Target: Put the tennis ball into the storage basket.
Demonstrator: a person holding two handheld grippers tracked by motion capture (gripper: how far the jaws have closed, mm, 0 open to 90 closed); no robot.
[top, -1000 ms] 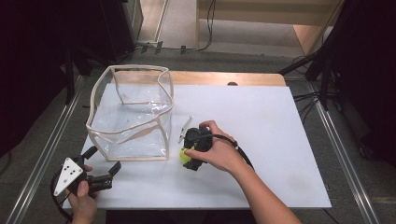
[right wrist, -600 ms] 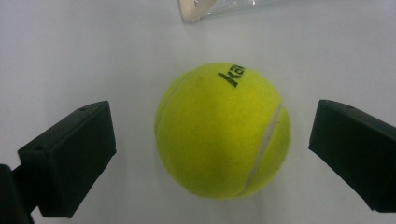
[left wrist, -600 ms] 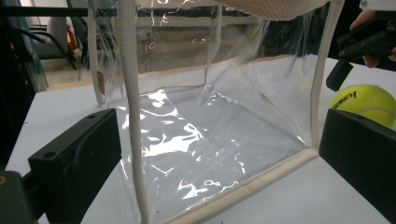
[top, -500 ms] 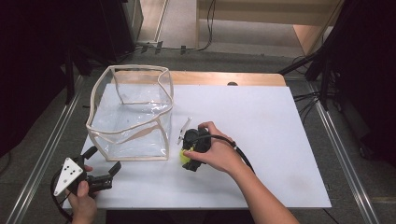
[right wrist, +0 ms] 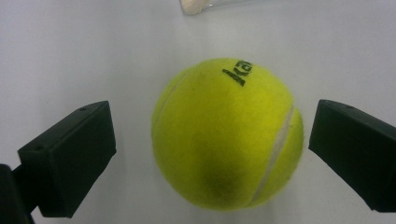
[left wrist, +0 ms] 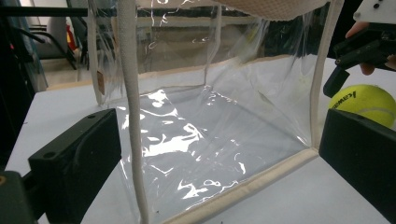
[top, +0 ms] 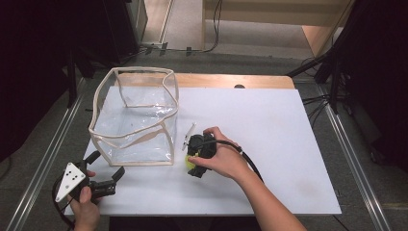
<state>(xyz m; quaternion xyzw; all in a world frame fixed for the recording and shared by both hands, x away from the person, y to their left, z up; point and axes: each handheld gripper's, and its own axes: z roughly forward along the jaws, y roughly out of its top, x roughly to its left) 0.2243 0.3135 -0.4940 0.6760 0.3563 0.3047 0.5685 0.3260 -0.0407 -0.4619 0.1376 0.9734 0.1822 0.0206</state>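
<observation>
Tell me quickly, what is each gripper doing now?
Left gripper: open, holding nothing.
Right gripper: open around the tennis ball, not yet gripping it.

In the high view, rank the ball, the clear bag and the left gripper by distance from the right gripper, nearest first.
1. Ball: between the right gripper jaws.
2. Clear bag: just left of it.
3. Left gripper: near the table's front-left corner.

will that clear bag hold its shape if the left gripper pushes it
Probably not. The clear bag is thin, wrinkled film with a wavy, sagging rim, so it would likely buckle. It looks empty and light, so it may also slide on the smooth white table.
</observation>
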